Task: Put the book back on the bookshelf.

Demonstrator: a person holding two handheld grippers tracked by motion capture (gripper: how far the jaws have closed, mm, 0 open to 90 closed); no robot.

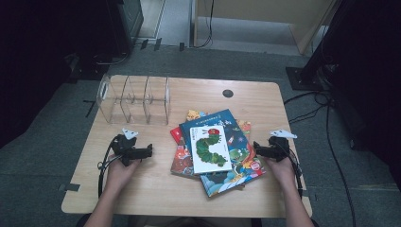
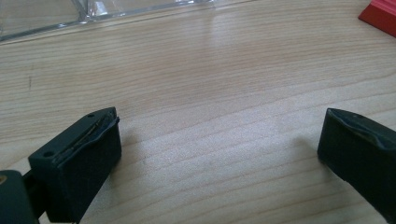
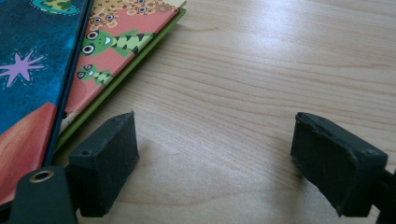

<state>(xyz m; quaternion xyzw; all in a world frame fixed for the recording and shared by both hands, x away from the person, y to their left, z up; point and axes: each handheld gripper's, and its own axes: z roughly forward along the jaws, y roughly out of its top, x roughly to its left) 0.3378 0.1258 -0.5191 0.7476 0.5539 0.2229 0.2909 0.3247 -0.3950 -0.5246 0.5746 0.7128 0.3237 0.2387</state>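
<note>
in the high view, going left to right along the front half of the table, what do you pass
left gripper → pile of books with the white caterpillar book on top → right gripper

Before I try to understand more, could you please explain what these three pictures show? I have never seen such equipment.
A person sits at a wooden table and holds a hand tool with two black jaws in each hand. The high view looks down from above: the left gripper and the right gripper both point toward a pile of picture books in the middle. The top book is white with a green caterpillar. A clear plastic rack with dividers stands behind the left gripper. The other two pictures come from small cameras riding on each gripper, looking along its jaws. In both, the jaws stand wide apart over bare wood, so nothing is held.
</note>
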